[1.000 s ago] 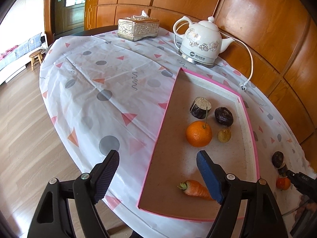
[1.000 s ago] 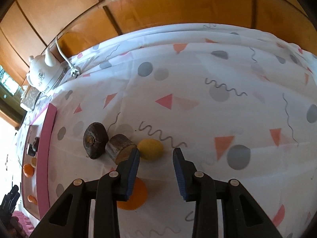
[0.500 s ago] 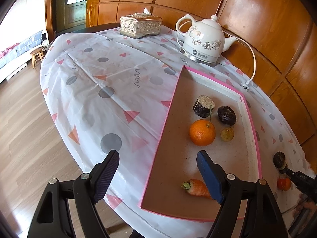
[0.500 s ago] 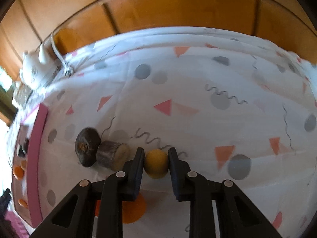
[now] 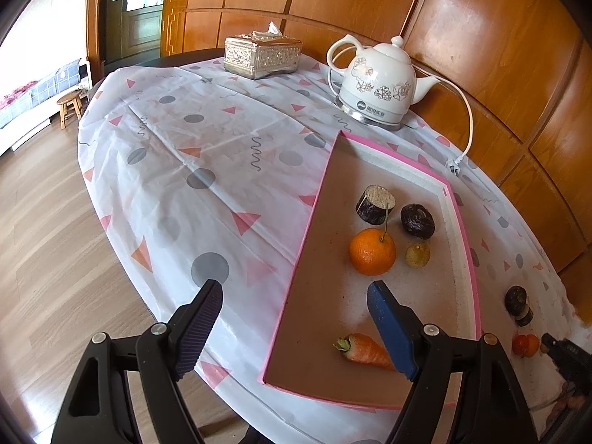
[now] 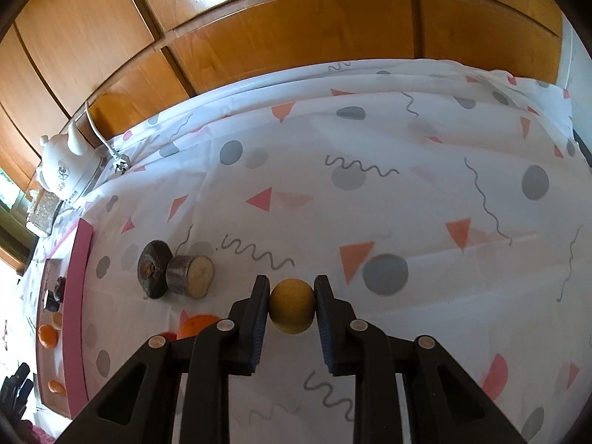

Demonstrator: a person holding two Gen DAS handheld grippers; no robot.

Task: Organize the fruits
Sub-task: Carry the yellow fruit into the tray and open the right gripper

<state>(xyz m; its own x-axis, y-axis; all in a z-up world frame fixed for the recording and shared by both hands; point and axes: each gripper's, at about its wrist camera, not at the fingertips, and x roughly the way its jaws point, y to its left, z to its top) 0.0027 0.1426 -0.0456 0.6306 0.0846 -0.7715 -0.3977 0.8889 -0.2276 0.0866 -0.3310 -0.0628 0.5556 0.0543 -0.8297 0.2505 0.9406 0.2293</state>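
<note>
My right hand-held gripper (image 6: 291,309) is clamped on a small yellow fruit (image 6: 291,310), one pad pressed to each side of it, above the patterned cloth of the worktop (image 6: 370,203). I cannot tell whether the fruit touches the cloth. To its left on the cloth lie a dark round fruit (image 6: 152,269) and a cut eggplant piece (image 6: 191,276), touching each other, and a tangerine (image 6: 196,326) shows partly behind my left finger.

My left hand-held gripper (image 5: 294,312) hangs wide apart with nothing between its pads, over the near edge of the pink-rimmed tray (image 5: 460,229). In the tray I see an orange (image 5: 372,251) with a stem, a second eggplant piece (image 5: 375,199) behind it, a dark wrinkled fruit (image 5: 418,221), a small greenish-yellow fruit (image 5: 417,255) just beside the orange, and a carrot (image 5: 364,347) near the front — partly hidden by my right finger. Behind the tray stand a white kettle (image 5: 377,87) and a silver tissue box (image 5: 263,55).
</note>
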